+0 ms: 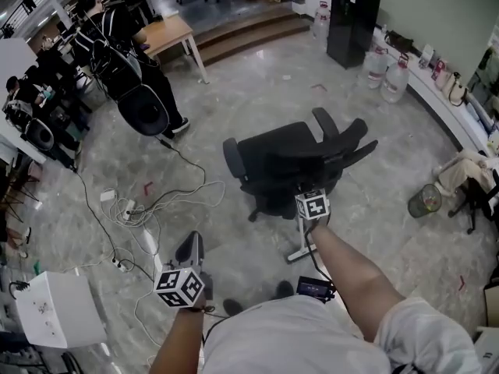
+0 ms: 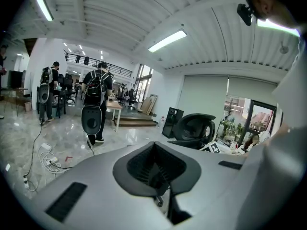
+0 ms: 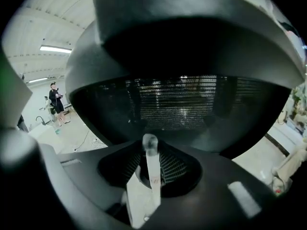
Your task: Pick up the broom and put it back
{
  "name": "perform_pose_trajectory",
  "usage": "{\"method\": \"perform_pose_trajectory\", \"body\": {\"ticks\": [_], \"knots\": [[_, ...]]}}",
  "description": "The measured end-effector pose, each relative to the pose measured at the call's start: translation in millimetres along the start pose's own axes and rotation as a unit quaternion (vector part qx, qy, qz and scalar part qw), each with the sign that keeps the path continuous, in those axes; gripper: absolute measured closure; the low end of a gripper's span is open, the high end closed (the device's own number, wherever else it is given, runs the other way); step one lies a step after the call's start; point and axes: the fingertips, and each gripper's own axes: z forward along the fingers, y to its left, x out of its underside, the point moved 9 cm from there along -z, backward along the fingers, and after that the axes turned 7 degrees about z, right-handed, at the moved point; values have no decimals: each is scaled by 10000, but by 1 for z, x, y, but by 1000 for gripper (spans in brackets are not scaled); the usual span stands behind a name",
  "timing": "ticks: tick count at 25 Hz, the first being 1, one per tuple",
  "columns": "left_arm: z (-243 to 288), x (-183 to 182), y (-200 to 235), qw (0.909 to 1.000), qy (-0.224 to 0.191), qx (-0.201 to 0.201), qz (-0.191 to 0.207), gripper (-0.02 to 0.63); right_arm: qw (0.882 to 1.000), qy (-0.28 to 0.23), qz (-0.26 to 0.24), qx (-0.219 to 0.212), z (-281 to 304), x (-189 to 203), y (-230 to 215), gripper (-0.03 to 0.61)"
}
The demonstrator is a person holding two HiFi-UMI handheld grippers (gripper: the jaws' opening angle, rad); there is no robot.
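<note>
A thin white broom handle (image 3: 150, 169) with a rounded top stands upright between the jaws of my right gripper (image 3: 143, 195). Pale floor shows beside it on the left, so the jaws are open around it and not pressing. From the head view the same handle (image 1: 302, 240) runs down from the right gripper (image 1: 310, 221) to a small foot on the floor, just in front of the black office chair (image 1: 288, 166). The chair's mesh back (image 3: 192, 99) fills the right gripper view. My left gripper (image 1: 191, 249) hangs lower left, its jaws (image 2: 163, 195) together with nothing in them.
White cables and a power strip (image 1: 129, 209) trail over the grey floor on the left, next to a white box (image 1: 58, 306). A person with a backpack (image 1: 136, 76) stands by a wooden table (image 1: 168, 33). Water bottles (image 1: 387, 72), a black cabinet (image 1: 352, 22) and a waste bin (image 1: 425, 201) line the right side.
</note>
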Motion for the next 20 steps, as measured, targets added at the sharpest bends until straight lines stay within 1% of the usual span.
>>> {"method": "perform_pose_trajectory", "body": {"ticks": [3, 6, 10, 15, 20], "knots": [[-1, 0, -2, 10000, 5, 44, -44, 606, 9998, 34, -214, -27, -4, -1, 7, 438], [-1, 2, -5, 9998, -1, 163, -76, 606, 9996, -9, -275, -45, -17, -1, 17, 437], [-2, 3, -13, 9995, -22, 299, -82, 606, 9989, -156, -369, -258, -39, -1, 44, 439], [0, 1, -27, 9987, -103, 493, -57, 606, 9940, -496, -560, -800, -83, -15, 92, 440], [-3, -2, -42, 9979, -235, 611, 13, 606, 9822, -875, -696, -1510, -128, -38, 151, 454]]}}
